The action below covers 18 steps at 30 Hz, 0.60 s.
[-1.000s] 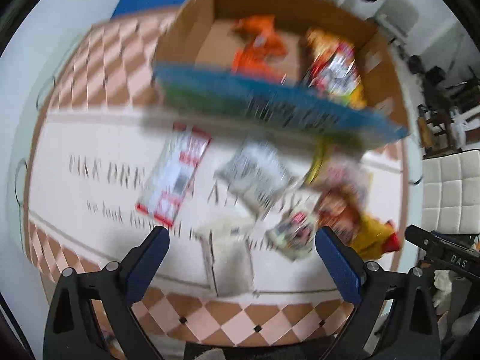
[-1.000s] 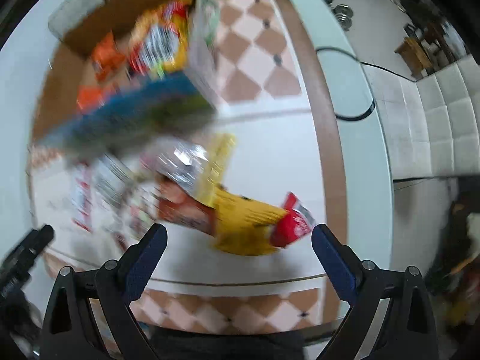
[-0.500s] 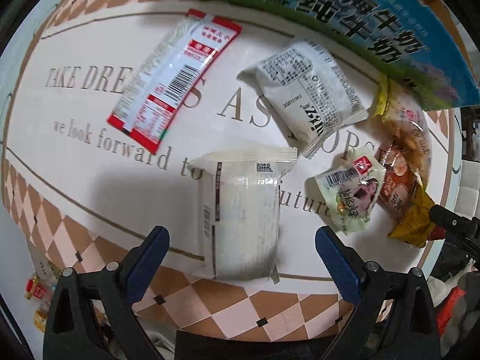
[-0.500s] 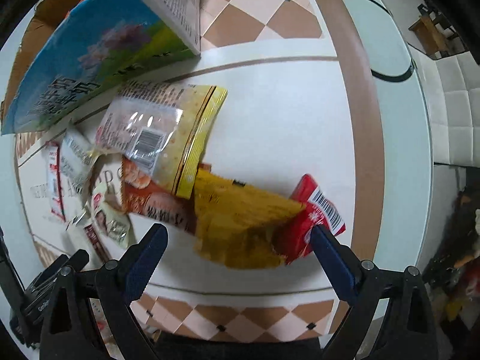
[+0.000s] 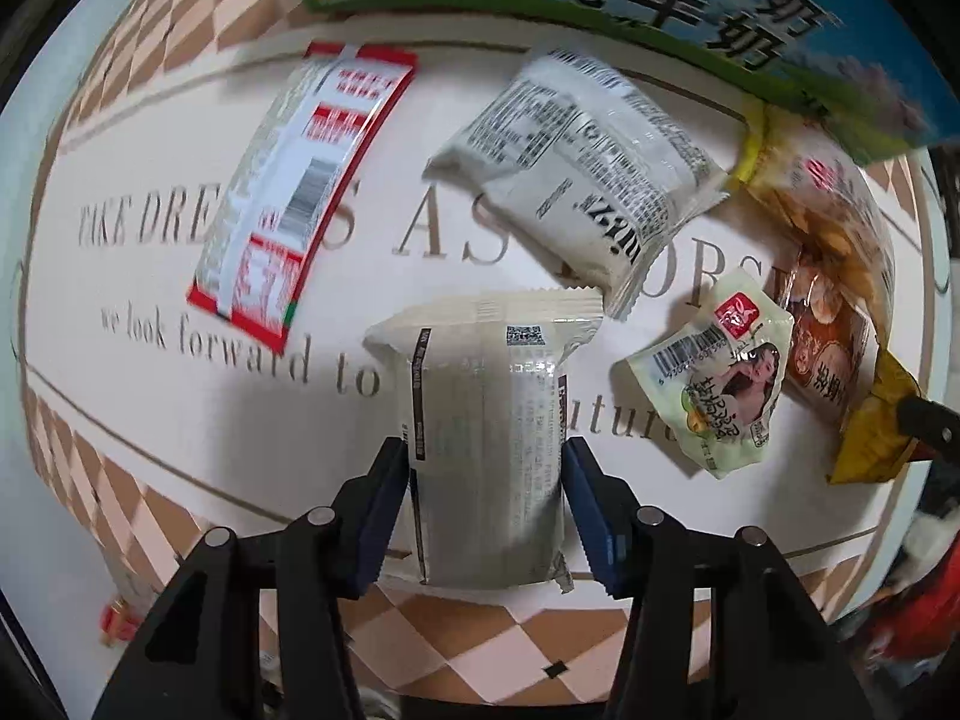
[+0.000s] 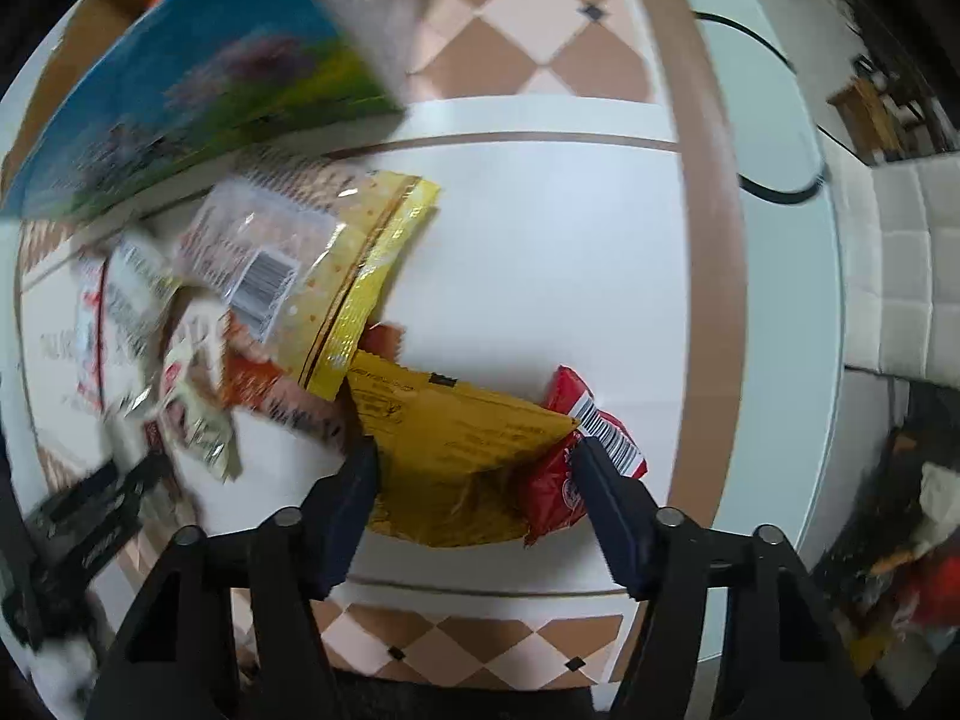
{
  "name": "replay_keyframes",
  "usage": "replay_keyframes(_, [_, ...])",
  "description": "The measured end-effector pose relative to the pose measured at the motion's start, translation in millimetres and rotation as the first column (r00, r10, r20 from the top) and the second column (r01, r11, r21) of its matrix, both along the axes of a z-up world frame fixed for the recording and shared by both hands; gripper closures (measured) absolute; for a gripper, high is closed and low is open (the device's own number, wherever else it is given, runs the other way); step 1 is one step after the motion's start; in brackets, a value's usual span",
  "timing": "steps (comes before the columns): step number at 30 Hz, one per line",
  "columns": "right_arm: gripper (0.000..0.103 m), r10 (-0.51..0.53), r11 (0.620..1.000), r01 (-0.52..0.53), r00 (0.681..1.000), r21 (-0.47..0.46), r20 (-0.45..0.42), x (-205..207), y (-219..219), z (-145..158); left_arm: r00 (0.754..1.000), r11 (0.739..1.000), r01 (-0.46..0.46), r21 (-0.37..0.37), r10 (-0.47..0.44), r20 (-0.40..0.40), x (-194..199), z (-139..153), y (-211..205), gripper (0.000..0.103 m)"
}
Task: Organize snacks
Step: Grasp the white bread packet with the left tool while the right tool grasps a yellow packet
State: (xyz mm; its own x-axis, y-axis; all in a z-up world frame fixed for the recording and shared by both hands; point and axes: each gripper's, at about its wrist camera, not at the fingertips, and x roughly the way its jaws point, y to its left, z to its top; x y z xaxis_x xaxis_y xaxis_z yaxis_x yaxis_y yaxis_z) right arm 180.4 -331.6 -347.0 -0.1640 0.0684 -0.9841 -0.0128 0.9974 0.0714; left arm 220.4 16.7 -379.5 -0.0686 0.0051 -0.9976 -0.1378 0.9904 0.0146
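My left gripper (image 5: 485,468) is shut on a cream-white snack packet (image 5: 487,420) lying on the table, one finger on each long side. My right gripper (image 6: 474,468) has closed on a yellow snack bag (image 6: 456,450) that overlaps a red packet (image 6: 576,456), one finger at each side. Other snacks lie around: a red-and-white strip packet (image 5: 300,180), a white wrapped pack (image 5: 588,180), a small pale green packet (image 5: 726,384) and a yellow-edged clear bag (image 6: 324,276).
The blue-and-green milk carton box (image 5: 630,6) stands behind the snacks; it also shows in the right wrist view (image 6: 198,84). The tablecloth (image 6: 540,252) ends at a checkered border near both grippers. A white chair (image 6: 900,264) stands to the right.
Both grippers came down and forward over the snacks and narrowed from wide open. The left one closed on the cream packet, the right one on the yellow bag and red packet.
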Motion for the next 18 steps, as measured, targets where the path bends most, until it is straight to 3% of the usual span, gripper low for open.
replay_keyframes(1, [0.035, 0.007, 1.000, -0.007, 1.000, 0.020, -0.011, -1.2, 1.5, 0.5, 1.000, 1.000, 0.011, 0.004, -0.011, 0.000, 2.3, 0.5, -1.9, 0.053])
replay_keyframes(7, [0.034, -0.207, 0.968, 0.207, 0.978, 0.138, -0.017, -8.3, -28.7, 16.1, 0.999, 1.000, 0.028, 0.001, -0.028, -0.019, 14.8, 0.4, -7.3, 0.051])
replay_keyframes(9, [0.034, -0.222, 0.959, 0.225, 0.974, 0.170, -0.036, -12.0, -30.2, 17.5, 0.999, 1.000, 0.030, 0.000, -0.030, -0.018, 19.1, -1.6, -3.9, 0.051])
replay_keyframes(15, [0.034, -0.161, 0.981, 0.169, 0.983, 0.093, -0.087, -15.8, -4.5, -7.3, 0.999, 0.999, 0.042, 0.005, -0.042, -0.025, 21.7, -4.1, 2.1, 0.048])
replay_keyframes(18, [0.044, -0.149, 0.987, 0.154, 0.985, 0.056, -0.084, -19.2, 0.9, -25.3, 0.998, 0.999, 0.052, 0.004, -0.052, -0.025, 20.0, -8.7, -2.7, 0.047])
